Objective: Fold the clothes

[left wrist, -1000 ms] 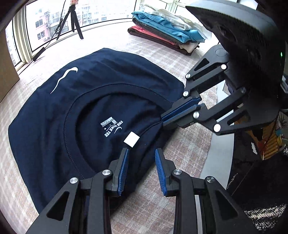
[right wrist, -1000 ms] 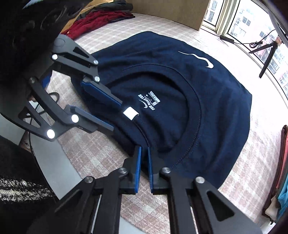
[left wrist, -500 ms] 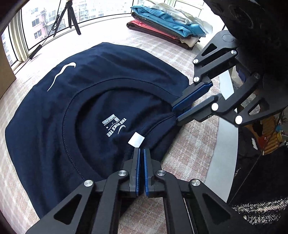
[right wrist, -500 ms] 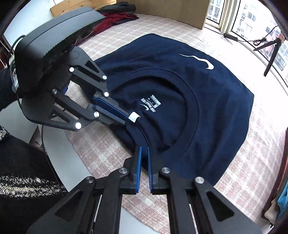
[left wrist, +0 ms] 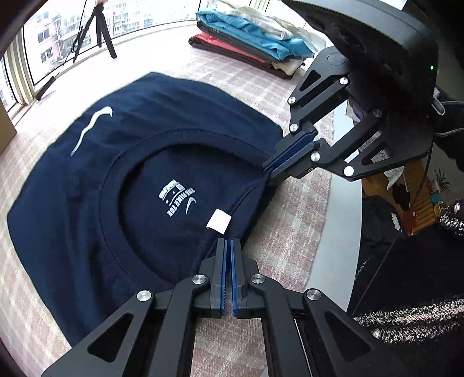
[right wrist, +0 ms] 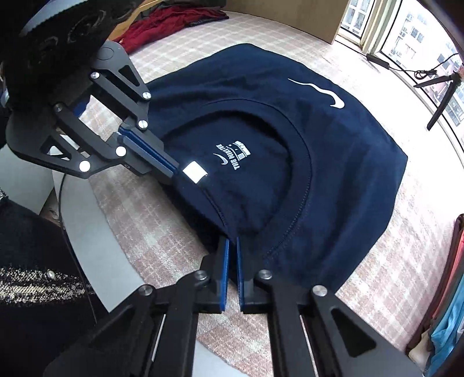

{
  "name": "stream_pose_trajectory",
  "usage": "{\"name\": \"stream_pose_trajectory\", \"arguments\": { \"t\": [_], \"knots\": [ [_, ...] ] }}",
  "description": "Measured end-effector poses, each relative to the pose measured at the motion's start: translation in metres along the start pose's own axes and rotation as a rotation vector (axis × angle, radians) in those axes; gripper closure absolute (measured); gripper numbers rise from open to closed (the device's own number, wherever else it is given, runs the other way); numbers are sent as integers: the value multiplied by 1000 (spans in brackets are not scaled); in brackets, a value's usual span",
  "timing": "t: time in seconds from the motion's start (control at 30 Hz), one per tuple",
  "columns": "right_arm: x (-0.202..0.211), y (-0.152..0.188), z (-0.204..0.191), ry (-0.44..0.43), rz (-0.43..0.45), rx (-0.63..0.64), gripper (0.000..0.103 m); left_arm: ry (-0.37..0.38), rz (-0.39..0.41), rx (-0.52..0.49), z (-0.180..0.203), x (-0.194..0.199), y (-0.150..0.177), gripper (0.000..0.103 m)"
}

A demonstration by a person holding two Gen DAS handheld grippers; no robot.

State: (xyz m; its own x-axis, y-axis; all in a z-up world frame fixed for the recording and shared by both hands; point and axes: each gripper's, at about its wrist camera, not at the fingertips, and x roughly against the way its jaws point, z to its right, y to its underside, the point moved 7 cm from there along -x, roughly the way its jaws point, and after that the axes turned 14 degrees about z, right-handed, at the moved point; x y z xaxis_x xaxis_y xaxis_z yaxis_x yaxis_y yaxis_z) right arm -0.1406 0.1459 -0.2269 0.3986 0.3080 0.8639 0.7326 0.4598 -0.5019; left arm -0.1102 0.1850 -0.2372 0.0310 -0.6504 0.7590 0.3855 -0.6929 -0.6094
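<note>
A navy T-shirt with a white swoosh lies folded on the checked tablecloth, collar toward me. My left gripper is shut on the near collar edge, just below the white neck tag. My right gripper is shut on the same collar edge further right, and the cloth bunches at its tips. In the right wrist view the right gripper pinches the shirt at the bottom. The left gripper holds it beside the tag.
A stack of folded clothes sits at the far side of the table. A red garment lies at another corner. The grey table edge runs close behind both grippers. A tripod stands by the windows.
My left gripper, open beside the collar a second ago, has shut on the collar edge. The right gripper has stayed shut on the shirt. The far part of the shirt now looks blurred.
</note>
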Motion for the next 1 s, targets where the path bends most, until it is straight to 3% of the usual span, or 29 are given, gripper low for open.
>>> {"name": "stream_pose_trajectory", "arguments": {
  "t": [0.13,0.23,0.27,0.3,0.37,0.43,0.57,0.63,0.7,0.87,1.0],
  "knots": [
    [-5,7,-1,-14,-44,12,95,16,-26,4,1,0,7,99],
    [18,-1,3,-83,16,-56,78,-11,32,36,-5,31,4,90],
    [28,-5,6,-91,55,-82,67,-31,57,54,-9,44,2,89],
    [39,-10,12,-82,97,-109,62,-53,83,73,-15,58,1,88],
    [59,-18,28,-59,189,-177,62,-135,144,153,-39,92,5,78],
    [73,-19,45,-21,266,-297,62,-223,196,267,-80,118,5,75],
    [80,-15,104,134,336,-525,61,-359,254,489,-155,136,18,73],
    [63,-11,129,175,309,-605,48,-362,252,616,-179,127,33,70],
    [43,-2,145,210,269,-656,45,-292,248,715,-180,103,40,70],
    [6,10,147,133,246,-796,45,-329,209,715,-170,77,42,67],
    [1,2,145,191,267,-772,45,-442,166,674,-172,71,40,67]
  ]
}}
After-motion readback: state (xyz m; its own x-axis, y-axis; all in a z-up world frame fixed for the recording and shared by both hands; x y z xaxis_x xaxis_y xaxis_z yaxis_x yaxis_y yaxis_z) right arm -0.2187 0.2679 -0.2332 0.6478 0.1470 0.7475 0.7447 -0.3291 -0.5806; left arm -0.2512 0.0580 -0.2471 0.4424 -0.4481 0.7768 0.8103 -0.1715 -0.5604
